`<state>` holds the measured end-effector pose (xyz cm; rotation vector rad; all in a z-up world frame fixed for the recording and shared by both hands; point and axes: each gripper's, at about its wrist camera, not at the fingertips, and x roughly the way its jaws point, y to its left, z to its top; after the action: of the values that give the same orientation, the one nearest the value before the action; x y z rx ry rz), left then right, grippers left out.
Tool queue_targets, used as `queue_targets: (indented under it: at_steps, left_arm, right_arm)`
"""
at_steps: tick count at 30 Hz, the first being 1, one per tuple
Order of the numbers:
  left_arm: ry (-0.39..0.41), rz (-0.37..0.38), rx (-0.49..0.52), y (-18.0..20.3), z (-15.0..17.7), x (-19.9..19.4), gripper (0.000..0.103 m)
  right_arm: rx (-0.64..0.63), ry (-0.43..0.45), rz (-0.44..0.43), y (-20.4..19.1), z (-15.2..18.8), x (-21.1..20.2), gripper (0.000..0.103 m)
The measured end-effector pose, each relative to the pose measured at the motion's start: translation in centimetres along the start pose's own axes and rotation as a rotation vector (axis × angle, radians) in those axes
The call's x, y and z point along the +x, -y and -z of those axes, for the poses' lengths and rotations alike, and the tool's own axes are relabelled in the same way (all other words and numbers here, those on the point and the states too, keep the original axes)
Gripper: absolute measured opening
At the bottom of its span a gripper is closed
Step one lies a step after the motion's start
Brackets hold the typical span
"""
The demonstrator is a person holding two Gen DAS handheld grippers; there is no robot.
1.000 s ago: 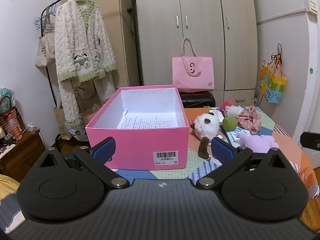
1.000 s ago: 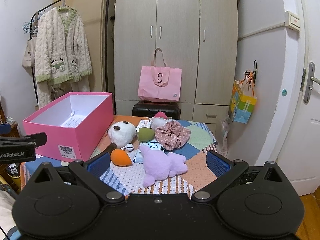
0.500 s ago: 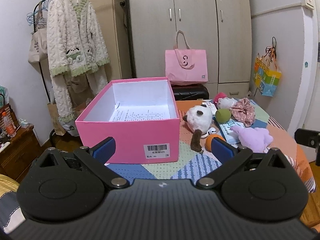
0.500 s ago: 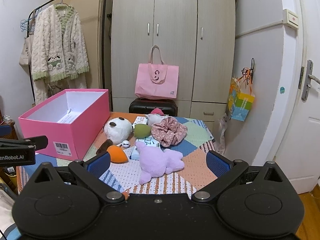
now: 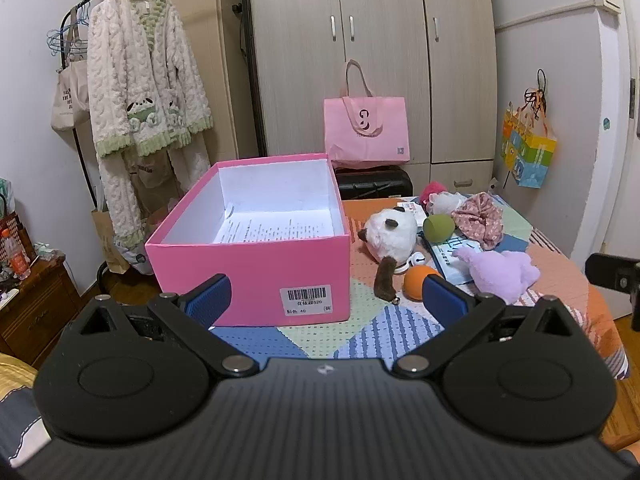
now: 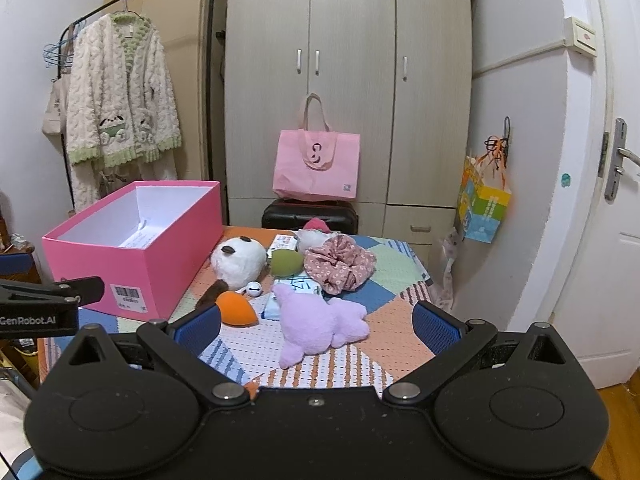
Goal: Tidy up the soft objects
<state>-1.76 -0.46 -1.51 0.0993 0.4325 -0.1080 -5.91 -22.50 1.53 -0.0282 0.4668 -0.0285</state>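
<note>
The soft things lie in a loose cluster on the patchwork table cover (image 6: 400,264), to the right of the open pink box (image 6: 132,248); nearest the camera in the right wrist view is the purple plush (image 6: 316,320), flat on its side; just left of it sits the orange sponge (image 6: 236,311), with a small white bell (image 6: 253,289) close behind; farther back rests the white panda plush (image 6: 238,258), its brown tail (image 6: 210,294) trailing toward the near edge; right of the panda lies the green sponge (image 6: 286,263), touching the floral scrunchie (image 6: 340,265); a small white plush with a pink cap (image 6: 314,234) sits at the far side of the cluster; printed paper packets lie under and between several of these.

The box (image 5: 256,256) holds only a printed sheet on its white floor; a barcode label faces the near side.

The left gripper (image 5: 326,294) hovers over the near edge of the table, in front of the box, its blue-padded fingers (image 5: 210,294) spread wide with nothing between them and touching nothing; the right gripper (image 6: 316,328) hangs before the purple plush, its fingers (image 6: 434,328) equally wide apart, empty and clear of every toy.

Behind the table stand a wardrobe (image 6: 348,80), a pink tote bag (image 6: 316,164) on a black case, and a fluffy robe (image 6: 120,92) on a rack at far left.
</note>
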Motion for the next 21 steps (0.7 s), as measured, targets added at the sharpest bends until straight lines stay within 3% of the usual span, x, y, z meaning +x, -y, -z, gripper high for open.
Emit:
queue_targets:
  at_steps: [10, 21]
  left_arm:
    - [0.006, 0.048, 0.013, 1.4, -1.3, 0.1, 0.103]
    - [-0.055, 0.329, 0.047, 5.3, -3.2, 3.7, 0.103]
  right_arm:
    - [-0.032, -0.008, -0.100, 1.2, -0.4, 0.2, 0.103]
    - [-0.097, 0.037, -0.205, 3.5, 0.8, 5.4, 0.103]
